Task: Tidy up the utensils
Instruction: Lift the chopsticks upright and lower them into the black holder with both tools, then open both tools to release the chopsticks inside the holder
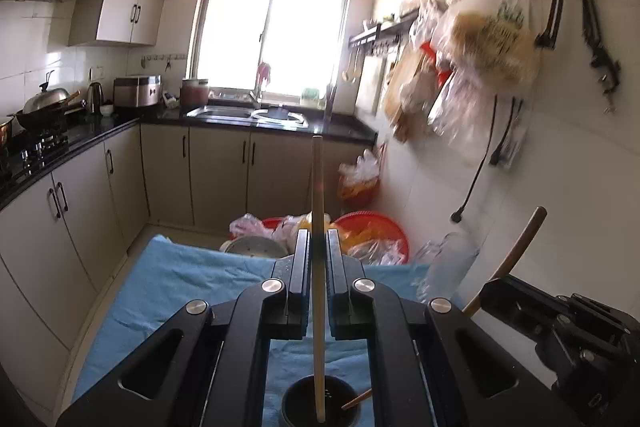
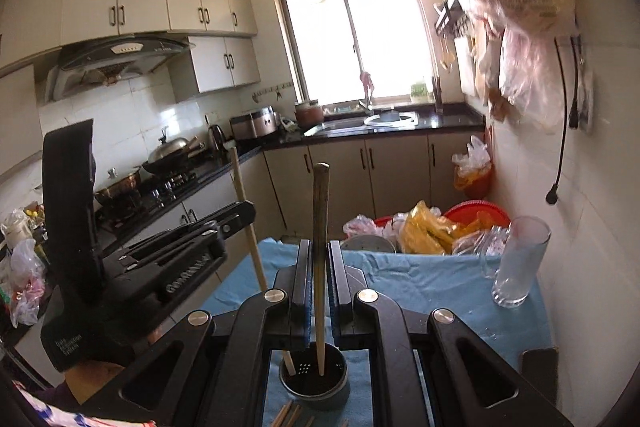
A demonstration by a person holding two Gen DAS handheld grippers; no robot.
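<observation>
In the left wrist view, my left gripper [image 1: 319, 239] is shut on a pale wooden chopstick [image 1: 317, 187] held upright, its lower end inside a dark round holder [image 1: 296, 407] on the blue cloth [image 1: 180, 279]. Another stick [image 1: 356, 399] leans in that holder. My right gripper [image 2: 320, 247] is shut on a darker chopstick [image 2: 321, 211], which also reaches down into the holder [image 2: 314, 387]. Each gripper shows in the other's view: the right one [image 1: 486, 287] at the right with its dark stick [image 1: 520, 247], the left one [image 2: 250, 209] at the left with its pale stick [image 2: 246, 211].
Loose chopsticks [image 2: 290, 415] lie on the cloth in front of the holder. A clear glass [image 2: 516, 263] stands at the table's right side near the wall. Beyond the far edge sit a red basin [image 2: 476, 211] and plastic bags [image 2: 424, 231]. Bags [image 1: 488, 35] hang on the right wall.
</observation>
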